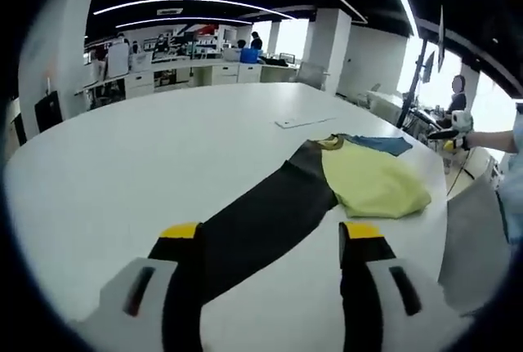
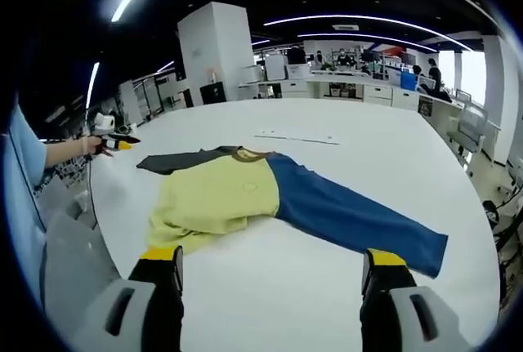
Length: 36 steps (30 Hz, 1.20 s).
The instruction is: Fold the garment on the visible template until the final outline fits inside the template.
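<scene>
We assess progress from the two gripper views, working left to right across each.

In the left gripper view, the left gripper (image 1: pixel 272 242) hovers above the round white worktop (image 1: pixel 122 164) with its yellow-tipped jaws spread apart and nothing between them. The long-sleeved garment with a yellow body, one dark grey sleeve and one blue sleeve (image 1: pixel 372 184) lies flat on the worktop ahead. The dark grey sleeve (image 1: pixel 261 221) runs from the yellow body toward this gripper, and its end passes between and under the jaws; we cannot tell whether a jaw touches it. The blue sleeve (image 1: pixel 384 144) shows as a short patch beyond the body. A thin pale strip (image 1: pixel 304 122) lies on the worktop well beyond the collar. At the right edge, the right gripper (image 1: pixel 449 129) appears in a person's hand, off the worktop's rim.

In the right gripper view, the left gripper (image 2: pixel 110 144) appears at the left edge, near the dark sleeve's end. The yellow body (image 2: pixel 216 197) is crumpled along its lower hem, and the blue sleeve (image 2: pixel 351 217) extends fully to the right. The right gripper (image 2: pixel 274 266) is held above the bare worktop, just short of the garment, jaws open and empty.

We judge the task to be at its start: both sleeves are spread out and no fold is visible. We cannot identify the template outline in either view. All folds remain to be done.
</scene>
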Motion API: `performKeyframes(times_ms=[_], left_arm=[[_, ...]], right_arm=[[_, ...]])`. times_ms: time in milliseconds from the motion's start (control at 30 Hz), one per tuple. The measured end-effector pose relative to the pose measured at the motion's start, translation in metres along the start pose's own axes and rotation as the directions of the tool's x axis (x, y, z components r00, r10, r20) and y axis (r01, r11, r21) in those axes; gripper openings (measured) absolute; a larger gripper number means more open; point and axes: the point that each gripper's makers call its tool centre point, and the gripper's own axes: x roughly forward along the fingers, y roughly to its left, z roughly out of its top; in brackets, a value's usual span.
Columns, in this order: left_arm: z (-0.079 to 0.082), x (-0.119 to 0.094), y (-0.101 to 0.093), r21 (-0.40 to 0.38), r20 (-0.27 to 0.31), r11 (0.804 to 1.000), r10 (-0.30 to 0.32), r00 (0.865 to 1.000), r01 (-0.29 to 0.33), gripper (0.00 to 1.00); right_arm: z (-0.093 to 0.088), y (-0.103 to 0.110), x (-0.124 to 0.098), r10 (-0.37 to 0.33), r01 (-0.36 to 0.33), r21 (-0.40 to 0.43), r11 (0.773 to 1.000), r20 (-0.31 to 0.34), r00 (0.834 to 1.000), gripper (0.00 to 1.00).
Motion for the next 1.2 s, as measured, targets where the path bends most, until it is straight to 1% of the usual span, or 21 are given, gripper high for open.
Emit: performKeyframes(times_ms=[67,100,133,167,200,233,333,400,500,633,667,700,733,867,900,967,1033,1133,1200], left_arm=[[0.006,0.001,-0.014,0.026,0.017,1.000,-0.014,1.000,0.014,0.63],[0.007,0.002,-0.021,0.039,0.014,0.999,-0.027,1.000,0.026,0.63],[0.007,0.003,-0.033,0.047,0.000,0.998,-0.044,0.999,0.044,0.62],[0.008,0.003,-0.039,0.071,0.002,0.996,-0.052,0.999,0.052,0.63],[0.008,0.004,-0.050,0.093,-0.004,0.993,-0.068,0.998,0.068,0.63],[0.007,0.004,-0.058,0.101,-0.015,0.992,-0.079,0.997,0.080,0.62],[0.009,0.006,-0.081,0.128,-0.007,0.986,-0.104,0.995,0.104,0.61],[0.009,0.008,-0.097,0.135,-0.010,0.984,-0.119,0.993,0.119,0.61],[0.011,0.011,-0.116,0.134,0.018,0.982,-0.136,0.991,0.133,0.60],[0.006,0.015,-0.139,0.146,0.015,0.978,-0.153,0.988,0.149,0.59],[0.006,0.016,-0.146,0.139,0.023,0.978,-0.159,0.987,0.155,0.59],[0.006,0.015,-0.161,0.134,0.030,0.978,-0.167,0.986,0.161,0.59],[0.005,0.015,-0.168,0.133,0.032,0.977,-0.170,0.985,0.164,0.59],[0.007,0.016,-0.190,0.125,0.067,0.979,-0.172,0.983,0.163,0.57],[0.007,0.017,-0.192,0.119,0.071,0.979,-0.174,0.982,0.165,0.57],[0.005,0.017,-0.203,0.116,0.072,0.978,-0.184,0.980,0.174,0.56],[0.002,0.017,-0.213,0.128,0.059,0.976,-0.184,0.981,0.175,0.56],[0.000,0.017,-0.223,0.119,0.071,0.976,-0.192,0.979,0.183,0.55],[-0.004,0.018,-0.229,0.114,0.071,0.976,-0.194,0.978,0.186,0.55]], right_arm=[[0.001,0.001,-0.001,0.003,-0.003,0.000,1.000,0.009,1.000,0.91],[0.001,0.002,-0.002,0.005,-0.005,-0.001,1.000,0.012,1.000,0.91],[0.001,0.003,-0.003,0.008,-0.007,-0.005,1.000,0.017,1.000,0.91],[0.001,0.003,-0.004,0.009,-0.009,-0.007,1.000,0.018,1.000,0.91],[0.001,0.004,-0.006,0.011,-0.011,-0.012,1.000,0.023,1.000,0.91],[0.001,0.004,-0.007,0.012,-0.011,-0.013,1.000,0.025,1.000,0.91],[0.001,0.006,-0.011,0.018,-0.017,-0.016,1.000,0.039,0.999,0.91],[0.001,0.006,-0.012,0.021,-0.020,-0.016,1.000,0.047,0.999,0.90],[-0.001,0.008,-0.012,0.028,-0.027,-0.031,0.999,0.045,0.999,0.90],[0.001,0.011,-0.015,0.043,-0.041,-0.050,0.998,0.052,0.998,0.90],[0.002,0.013,-0.015,0.047,-0.044,-0.052,0.998,0.052,0.998,0.90],[0.002,0.013,-0.016,0.049,-0.046,-0.058,0.997,0.051,0.998,0.90],[0.002,0.014,-0.016,0.050,-0.047,-0.064,0.997,0.051,0.997,0.90],[0.002,0.020,-0.016,0.073,-0.069,-0.071,0.995,0.055,0.996,0.90],[0.001,0.021,-0.015,0.078,-0.074,-0.079,0.994,0.051,0.996,0.90],[-0.001,0.022,-0.014,0.088,-0.083,-0.100,0.992,0.041,0.995,0.90],[0.000,0.024,-0.013,0.101,-0.095,-0.113,0.989,0.041,0.994,0.89],[0.001,0.027,-0.008,0.115,-0.109,-0.122,0.987,0.048,0.992,0.89],[0.000,0.029,-0.004,0.123,-0.115,-0.145,0.983,0.043,0.991,0.89]])
